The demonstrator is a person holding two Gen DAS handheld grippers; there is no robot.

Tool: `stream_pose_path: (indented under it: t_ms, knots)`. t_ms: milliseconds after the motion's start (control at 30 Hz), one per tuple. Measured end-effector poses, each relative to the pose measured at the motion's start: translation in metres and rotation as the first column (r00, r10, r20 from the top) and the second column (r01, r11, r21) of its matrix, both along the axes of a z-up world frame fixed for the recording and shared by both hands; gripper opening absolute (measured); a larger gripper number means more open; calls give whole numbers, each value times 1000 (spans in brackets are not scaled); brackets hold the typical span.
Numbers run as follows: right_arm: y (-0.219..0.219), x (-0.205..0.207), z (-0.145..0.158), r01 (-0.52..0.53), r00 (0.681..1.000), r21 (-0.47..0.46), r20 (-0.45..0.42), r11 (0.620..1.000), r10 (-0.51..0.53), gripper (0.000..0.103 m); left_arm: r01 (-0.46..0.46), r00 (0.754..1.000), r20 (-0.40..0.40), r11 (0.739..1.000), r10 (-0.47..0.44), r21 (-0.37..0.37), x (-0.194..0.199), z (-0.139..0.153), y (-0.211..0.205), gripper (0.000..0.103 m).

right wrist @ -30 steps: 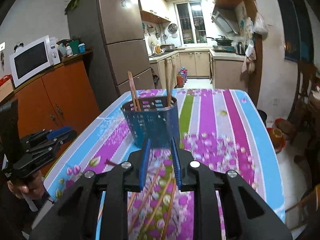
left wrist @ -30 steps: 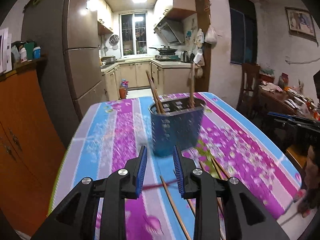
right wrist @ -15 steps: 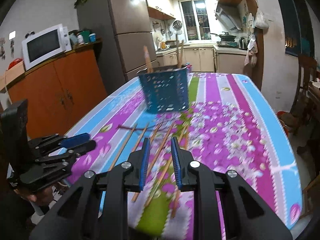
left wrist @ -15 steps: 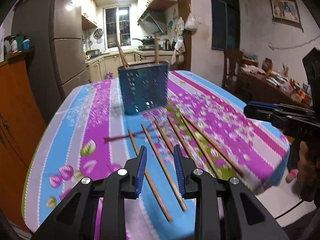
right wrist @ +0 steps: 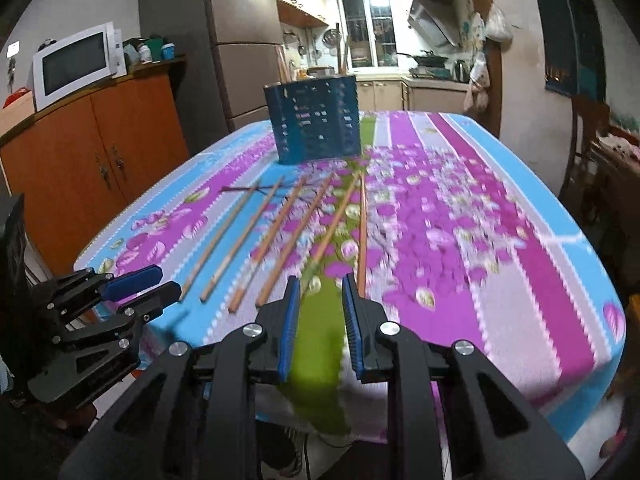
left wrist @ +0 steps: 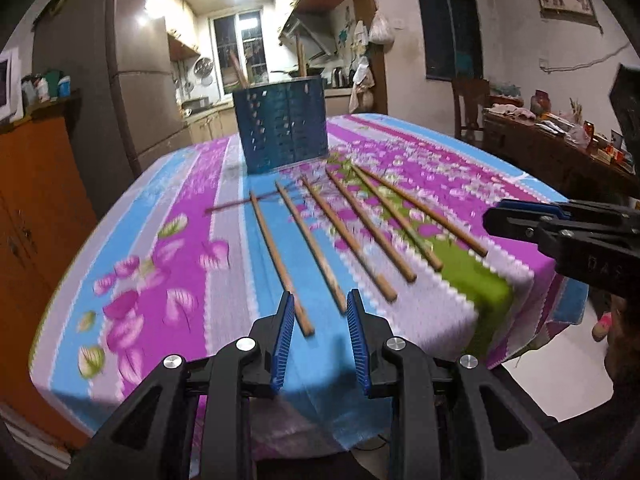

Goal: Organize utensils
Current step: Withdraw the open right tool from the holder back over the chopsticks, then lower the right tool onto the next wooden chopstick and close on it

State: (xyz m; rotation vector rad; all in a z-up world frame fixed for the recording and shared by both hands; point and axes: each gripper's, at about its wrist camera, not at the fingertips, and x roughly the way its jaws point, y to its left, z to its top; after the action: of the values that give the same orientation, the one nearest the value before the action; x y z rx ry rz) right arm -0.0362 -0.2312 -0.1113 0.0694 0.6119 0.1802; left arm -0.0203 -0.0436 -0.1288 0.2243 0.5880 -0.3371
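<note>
Several wooden chopsticks (left wrist: 350,240) lie side by side on the flowered tablecloth (left wrist: 180,280), fanning out from a blue perforated holder (left wrist: 280,124) that has a few chopsticks standing in it. My left gripper (left wrist: 319,300) hovers open over the near ends of the two leftmost sticks, with nothing gripped. In the right wrist view the same chopsticks (right wrist: 295,240) run toward the holder (right wrist: 316,120). My right gripper (right wrist: 321,284) is open above the green stripe, by the near ends of the rightmost sticks. Each gripper also shows in the other's view: the right gripper (left wrist: 520,220), the left gripper (right wrist: 136,284).
The table's near edge is right under both grippers. An orange cabinet (right wrist: 100,152) with a microwave (right wrist: 76,64) and a tall fridge (right wrist: 236,40) stand to the left. A wooden chair (left wrist: 470,108) and a cluttered side table (left wrist: 560,144) are on the right.
Both grippers have pulled back from the holder and sunk toward the near table edge. The loose chopsticks now lie in front of them. The jaw gaps look the same.
</note>
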Motion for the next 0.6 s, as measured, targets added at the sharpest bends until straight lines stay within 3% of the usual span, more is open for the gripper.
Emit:
stream_pose_path:
  t_ms: [267,600]
  knots:
    - [3,-15,-10,33,998,-67,48,997,-30,20,-36,998,46,999,35,18,-12,-12,0,28]
    - [1,-5,-23,40,999,-83,22,996,-38,20,-80,995,58,996,77,39,-5,-19,-3,28]
